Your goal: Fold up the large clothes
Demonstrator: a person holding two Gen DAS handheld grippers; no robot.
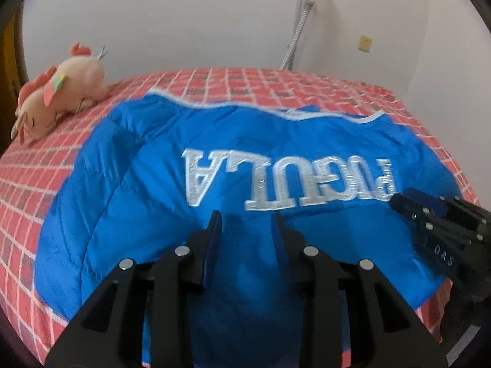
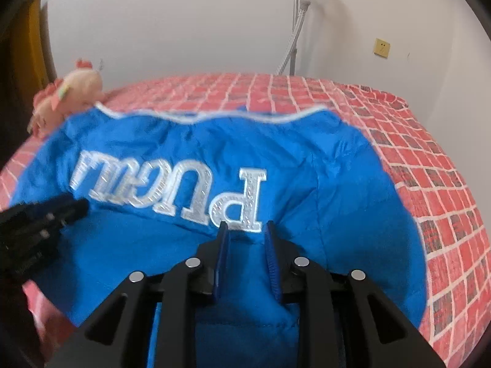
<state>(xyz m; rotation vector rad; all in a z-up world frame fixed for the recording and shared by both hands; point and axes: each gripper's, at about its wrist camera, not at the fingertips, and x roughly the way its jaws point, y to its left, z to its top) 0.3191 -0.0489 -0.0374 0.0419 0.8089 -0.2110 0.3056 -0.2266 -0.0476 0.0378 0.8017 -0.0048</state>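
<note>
A blue padded jacket (image 1: 172, 190) with large silver letters lies spread on the bed, white-trimmed hem at the far side; it also fills the right wrist view (image 2: 337, 202). My left gripper (image 1: 247, 219) hovers over the jacket's near part, jaws apart with blue fabric bulging up between them. My right gripper (image 2: 245, 230) stands the same way further right, jaws apart over a raised fold of the jacket. Each gripper shows in the other's view, the right one (image 1: 399, 204) at the right edge, the left one (image 2: 83, 207) at the left edge.
The bed has a red checked cover (image 1: 36, 184), also seen in the right wrist view (image 2: 429, 159). A pink plush toy (image 1: 61, 95) lies at the far left of the bed (image 2: 70, 92). A white wall with a hose (image 1: 299, 24) stands behind.
</note>
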